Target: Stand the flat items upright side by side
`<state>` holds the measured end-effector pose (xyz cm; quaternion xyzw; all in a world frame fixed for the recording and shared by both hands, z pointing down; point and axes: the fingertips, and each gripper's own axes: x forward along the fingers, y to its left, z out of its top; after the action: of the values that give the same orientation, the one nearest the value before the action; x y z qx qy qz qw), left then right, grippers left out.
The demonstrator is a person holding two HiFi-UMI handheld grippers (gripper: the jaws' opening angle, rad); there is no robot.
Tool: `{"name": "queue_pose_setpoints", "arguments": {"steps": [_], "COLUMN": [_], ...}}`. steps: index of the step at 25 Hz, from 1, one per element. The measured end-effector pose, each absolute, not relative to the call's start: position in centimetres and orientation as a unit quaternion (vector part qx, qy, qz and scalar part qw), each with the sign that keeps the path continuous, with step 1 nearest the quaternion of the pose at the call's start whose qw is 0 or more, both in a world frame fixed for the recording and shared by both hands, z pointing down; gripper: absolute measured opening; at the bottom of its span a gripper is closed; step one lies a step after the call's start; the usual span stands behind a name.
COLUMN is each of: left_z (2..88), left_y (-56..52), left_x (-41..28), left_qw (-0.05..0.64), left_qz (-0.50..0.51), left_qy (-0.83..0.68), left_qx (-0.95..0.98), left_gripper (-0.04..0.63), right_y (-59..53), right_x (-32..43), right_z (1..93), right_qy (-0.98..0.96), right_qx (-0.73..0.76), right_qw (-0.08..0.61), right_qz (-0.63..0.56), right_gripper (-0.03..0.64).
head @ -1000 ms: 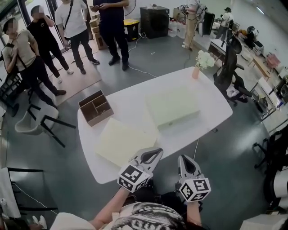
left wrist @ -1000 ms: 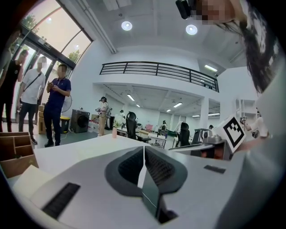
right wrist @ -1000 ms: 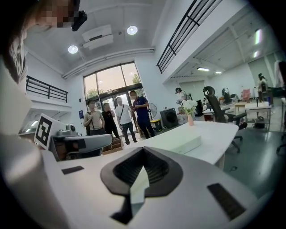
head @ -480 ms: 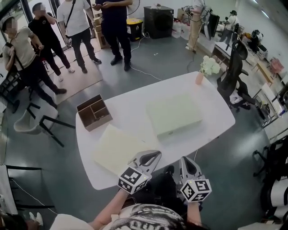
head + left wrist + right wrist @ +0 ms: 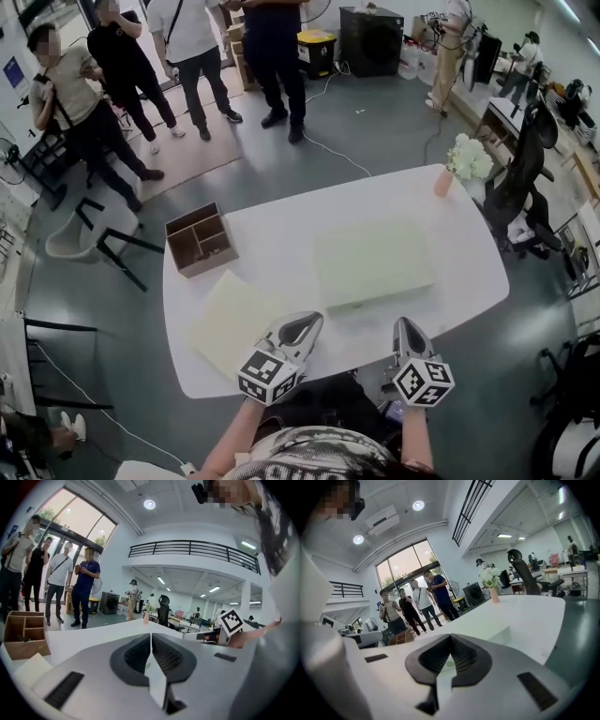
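The left gripper and right gripper hang at the near edge of the smooth white oval table, ribbed grey jaws pressed together, empty. Beyond them lie a thin pale slab and a thicker pale slab, with an open wooden divided box farther left.

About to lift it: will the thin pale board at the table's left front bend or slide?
The pale board looks broad and thin, so it may sag if held by one edge. On the smooth table, it probably slides.
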<state>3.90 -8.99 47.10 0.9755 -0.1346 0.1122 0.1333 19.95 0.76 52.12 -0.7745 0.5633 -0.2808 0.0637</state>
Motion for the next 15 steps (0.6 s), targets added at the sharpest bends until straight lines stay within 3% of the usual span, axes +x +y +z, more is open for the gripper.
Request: {"name": "queue_pose_setpoints", "arguments": {"steps": [7,15], "left_z": [48.4,51.1], "left_y": [-11.7,-17.0], "left_x": [8.0,9.5], "left_qw": [0.144,0.17], "left_qz": [0.127,0.148], "left_qy": [-0.172,-0.216], "left_qx": [0.966,0.95], "left_gripper": [0.017,0.026], "right_y": [-0.6,-1.8], "right_x": [27.9,33.6], "right_z": [56.5,63.0], "right_qy": [0.535,0.475], "right_qx": [-0.776,-0.783], "right_qw": [0.071,0.093], "right_qz": [-0.326,-0.391], "right_gripper": [0.06,0.266]}}
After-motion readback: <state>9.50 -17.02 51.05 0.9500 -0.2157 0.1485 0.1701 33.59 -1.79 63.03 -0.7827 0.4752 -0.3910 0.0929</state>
